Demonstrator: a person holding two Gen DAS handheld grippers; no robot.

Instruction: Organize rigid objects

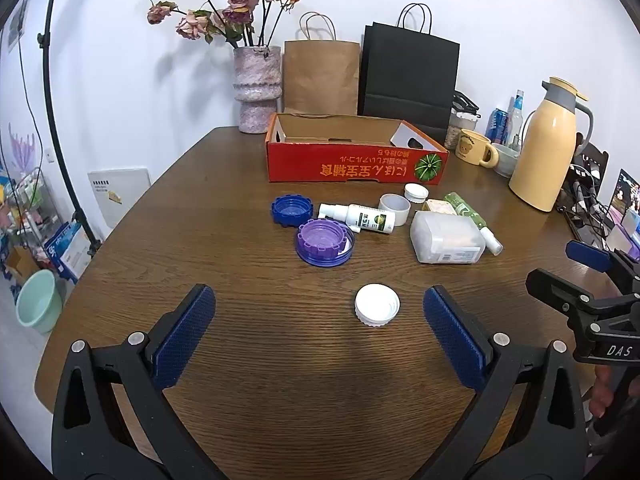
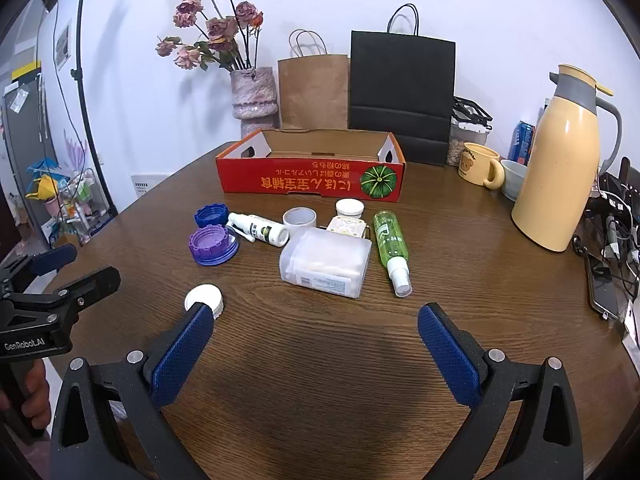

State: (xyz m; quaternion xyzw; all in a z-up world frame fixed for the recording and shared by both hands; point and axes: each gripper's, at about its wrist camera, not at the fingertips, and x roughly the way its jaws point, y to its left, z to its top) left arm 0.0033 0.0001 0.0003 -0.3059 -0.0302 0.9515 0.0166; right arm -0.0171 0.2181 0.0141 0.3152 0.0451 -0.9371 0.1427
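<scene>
In the left wrist view, the left gripper [image 1: 319, 312] hung over the wooden table [image 1: 240, 344] with its blue-padded fingers [image 1: 182, 336] spread wide and nothing between them. A white cap [image 1: 377, 304] lay on the table just inside the right-hand finger, not touching it. Farther back sat the clutter — a purple lid [image 1: 323, 240] resting in a blue lid, a second blue lid [image 1: 291, 210] just behind it, a white spray bottle [image 1: 360, 217] lying on its side, a small white cup [image 1: 395, 208], a clear plastic box [image 1: 447, 237] and a green spray bottle [image 1: 472, 216] on its side. Behind them stood the open red cardboard box [image 1: 352, 164], with nothing visible inside it. The right gripper [image 1: 576, 276] showed at the right edge.

In the right wrist view, the right gripper [image 2: 316, 320] was likewise held wide apart and holding nothing, low over the table [image 2: 320, 380]. The white cap [image 2: 204, 299] lay by the tip of its left-hand finger, partly hidden behind it — contact could not be judged. The clear plastic box [image 2: 326, 262] lay ahead, the green spray bottle [image 2: 390, 244] just beside it, the red cardboard box [image 2: 308, 180] beyond. A yellow thermos jug [image 2: 560, 168] stood at the right, well apart from the clutter.
</scene>
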